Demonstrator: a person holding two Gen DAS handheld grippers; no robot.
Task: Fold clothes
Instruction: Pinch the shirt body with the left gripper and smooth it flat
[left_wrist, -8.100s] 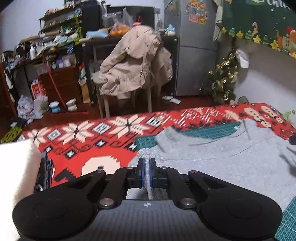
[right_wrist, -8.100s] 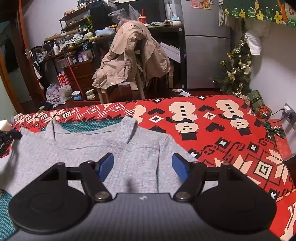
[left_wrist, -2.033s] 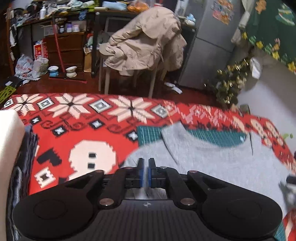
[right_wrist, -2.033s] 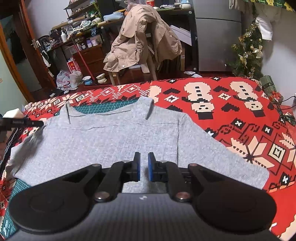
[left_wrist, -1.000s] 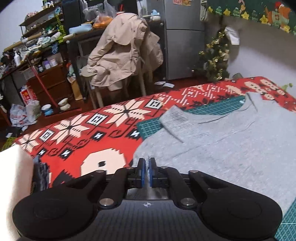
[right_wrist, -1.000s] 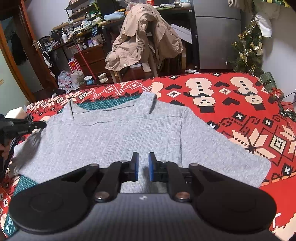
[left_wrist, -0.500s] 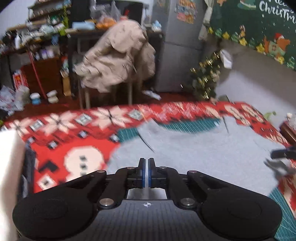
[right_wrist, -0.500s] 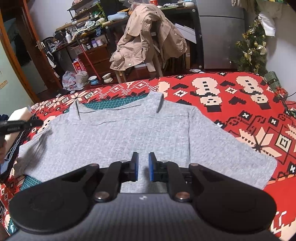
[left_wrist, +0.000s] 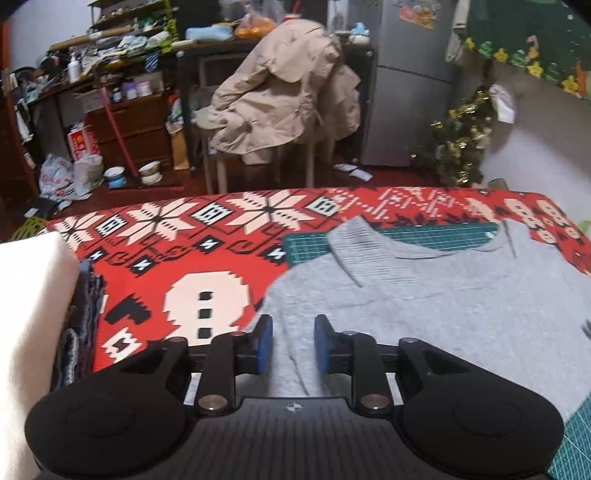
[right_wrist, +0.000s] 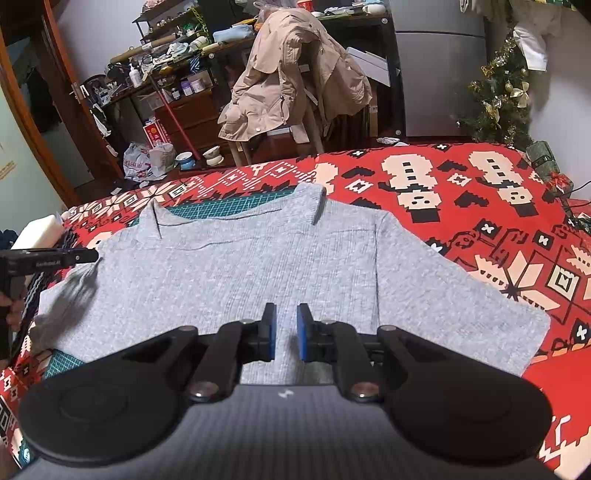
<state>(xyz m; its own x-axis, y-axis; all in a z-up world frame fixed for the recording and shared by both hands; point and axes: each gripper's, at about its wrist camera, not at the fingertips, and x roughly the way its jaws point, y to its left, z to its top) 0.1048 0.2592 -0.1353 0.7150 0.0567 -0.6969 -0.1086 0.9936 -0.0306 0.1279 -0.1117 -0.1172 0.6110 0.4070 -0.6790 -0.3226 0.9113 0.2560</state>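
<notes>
Grey shirt (right_wrist: 236, 280) flat, sleeve edges free; both grippers (left_wrist: 293, 343) (right_wrist: 283, 332) released, holding nothing

A grey collared shirt (right_wrist: 258, 273) is seen spread flat, collar at the far side, over a green cutting mat (right_wrist: 218, 210) on a red patterned cloth (right_wrist: 480, 206) covering the worktop. The right tongs (right_wrist: 283, 330) are held low over the near hem of the shirt, their blue pads (right_wrist: 270, 332) parted by a narrow gap with nothing visibly pinched between them. At the left edge, the left tongs (right_wrist: 86, 255) are seen beside the shirt's left sleeve. A beige coat (right_wrist: 291, 74) is draped over a chair in the far background.
</notes>
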